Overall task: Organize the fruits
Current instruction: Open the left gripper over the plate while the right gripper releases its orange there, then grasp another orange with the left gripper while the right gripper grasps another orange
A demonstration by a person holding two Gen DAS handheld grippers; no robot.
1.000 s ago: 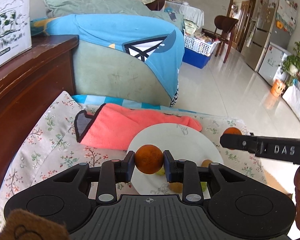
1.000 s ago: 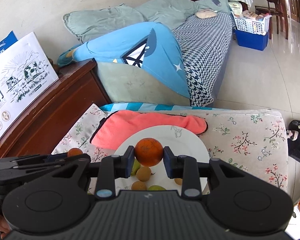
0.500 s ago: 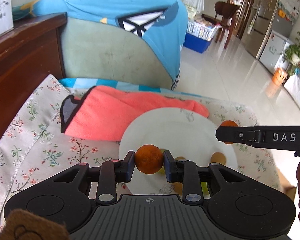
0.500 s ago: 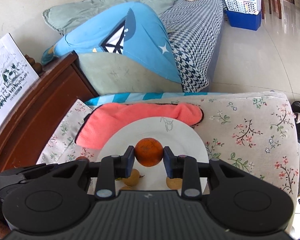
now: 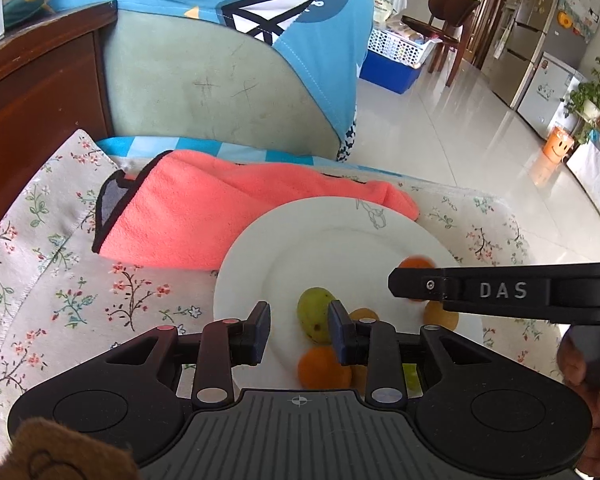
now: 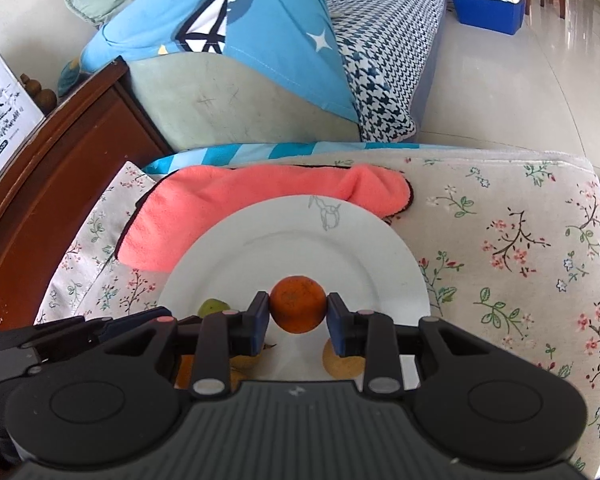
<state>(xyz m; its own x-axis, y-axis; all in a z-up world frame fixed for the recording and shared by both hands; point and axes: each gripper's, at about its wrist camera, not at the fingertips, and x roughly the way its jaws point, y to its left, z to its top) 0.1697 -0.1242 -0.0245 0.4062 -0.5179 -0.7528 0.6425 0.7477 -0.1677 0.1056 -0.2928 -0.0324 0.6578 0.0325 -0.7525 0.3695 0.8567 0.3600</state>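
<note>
A white plate [image 5: 320,220] lies on the floral cloth, with several small fruits on its near side. My left gripper [image 5: 300,332] hangs low over it with its jaws opening. Nothing is pressed between the pads: its orange [image 5: 324,368] lies loose on the plate just under the fingers, next to a green fruit [image 5: 314,312]. My right gripper [image 6: 298,320] is shut on a second orange [image 6: 298,310] just above the plate [image 6: 280,232]. Its jaws are starting to open, with the pads touching the fruit. The right gripper's finger [image 5: 500,290] reaches in from the right.
A pink towel [image 5: 220,208] lies behind the plate and partly under it. A dark wooden cabinet [image 6: 60,168] stands on the left, and a sofa arm draped in blue cloth [image 5: 220,92] behind. A hand [image 5: 580,364] holds the right gripper.
Both grippers sank toward the plate. The left jaws parted and their orange dropped onto the plate. The right gripper kept its orange.
</note>
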